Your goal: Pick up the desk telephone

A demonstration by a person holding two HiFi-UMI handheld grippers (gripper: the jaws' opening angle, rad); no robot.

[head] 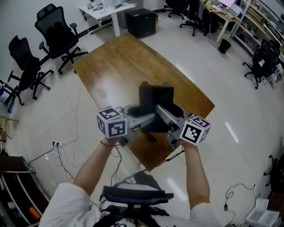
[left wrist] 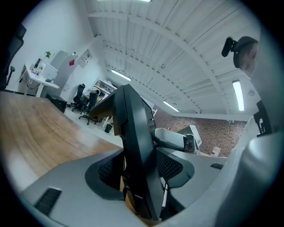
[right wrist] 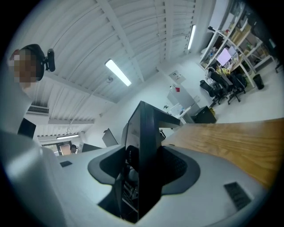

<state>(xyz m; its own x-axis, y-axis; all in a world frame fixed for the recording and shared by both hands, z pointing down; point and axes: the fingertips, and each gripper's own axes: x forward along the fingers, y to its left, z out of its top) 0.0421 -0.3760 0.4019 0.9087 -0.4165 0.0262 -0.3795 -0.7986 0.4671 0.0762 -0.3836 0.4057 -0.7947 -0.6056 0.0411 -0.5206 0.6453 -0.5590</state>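
The black desk telephone (head: 155, 98) hangs in the air above the wooden table (head: 120, 62), carried between both grippers. My left gripper (head: 143, 119) clamps its left edge and my right gripper (head: 165, 114) clamps its right edge. In the left gripper view the telephone (left wrist: 135, 146) stands as a dark slab wedged between the jaws of the left gripper (left wrist: 140, 170), both pads pressing on it. The right gripper (left wrist: 177, 139) shows behind it. In the right gripper view the telephone (right wrist: 144, 150) stands on edge between the jaws of the right gripper (right wrist: 140, 170), pressed from both sides.
Black office chairs (head: 57, 31) stand on the white floor left of the table. A black cabinet (head: 142, 22) and a white desk (head: 106, 11) lie beyond its far end. Cables (head: 66, 150) trail over the floor at the left. A black chair (head: 133, 195) is just below the person.
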